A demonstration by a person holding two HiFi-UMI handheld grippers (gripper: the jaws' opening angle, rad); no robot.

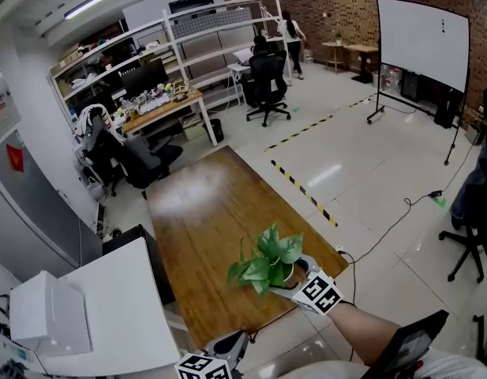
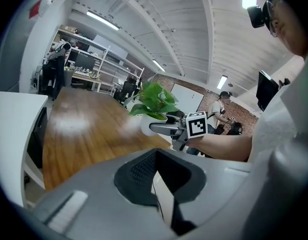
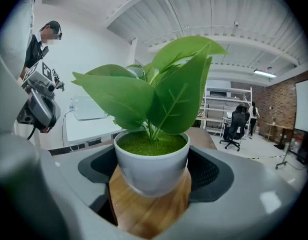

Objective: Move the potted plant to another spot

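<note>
The jaws of the right gripper (image 1: 290,276) are pinching the potted plant (image 3: 153,166) over the table (image 1: 204,212), the pot's base lying hidden, while the left gripper (image 2: 161,178) is pressing its jaws together, empty.

A long wooden tabletop (image 1: 200,212) occupies the centre of the room. A white desk (image 1: 117,306) stands beside its near-left end and carries a white box (image 1: 42,314). Yellow-and-black floor tape (image 1: 305,192) runs to the right. Farther back stand a wheeled whiteboard (image 1: 423,42), a black office chair (image 1: 267,81), white shelving (image 1: 219,26) and a brick wall (image 1: 338,2).
</note>
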